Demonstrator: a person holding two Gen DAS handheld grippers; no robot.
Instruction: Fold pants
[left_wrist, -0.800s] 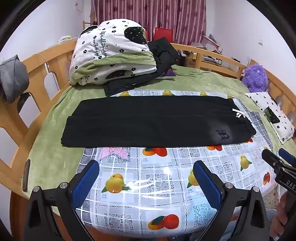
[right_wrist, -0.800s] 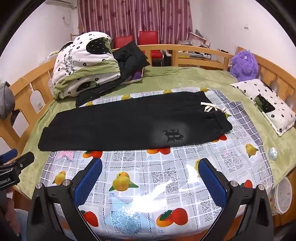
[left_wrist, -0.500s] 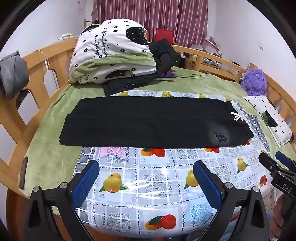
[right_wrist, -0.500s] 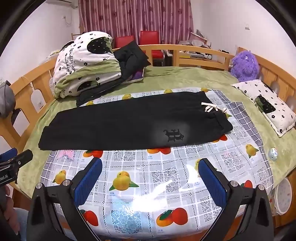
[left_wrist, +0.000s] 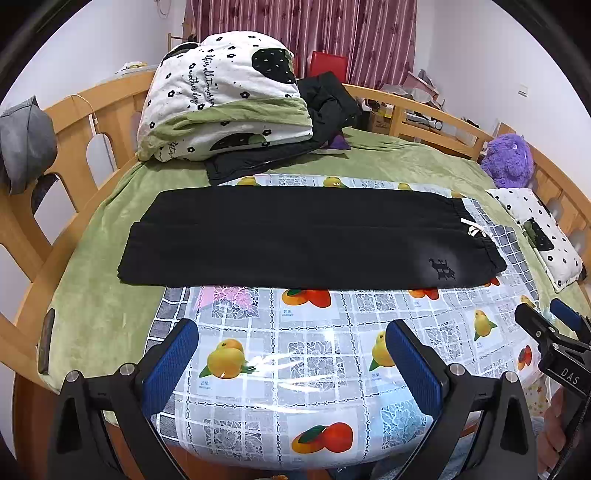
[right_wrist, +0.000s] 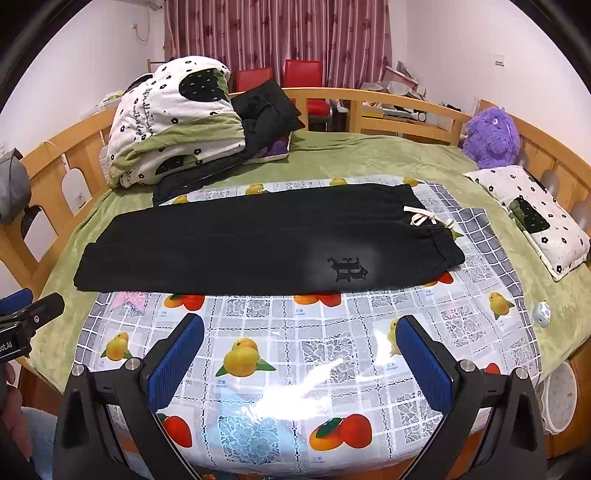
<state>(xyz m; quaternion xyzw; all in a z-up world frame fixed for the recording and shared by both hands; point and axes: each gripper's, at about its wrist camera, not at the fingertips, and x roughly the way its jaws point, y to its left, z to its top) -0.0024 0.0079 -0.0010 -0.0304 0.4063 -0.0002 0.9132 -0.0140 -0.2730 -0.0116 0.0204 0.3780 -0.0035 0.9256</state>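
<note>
1. Now both tools, left and right, are spread wide and empty; pants lie flat on the cloth, well ahead.
2. Pinch only the top layer and your fold will skew.
3. That glossy cloth may slide.

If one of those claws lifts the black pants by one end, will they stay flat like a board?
Probably not. The black pants lie limp and flat with soft creases, so they would likely droop and drag. The glossy fruit-print cloth under them looks slick, so a push may slide them rather than bunch them. The drawstring would likely dangle.
</note>
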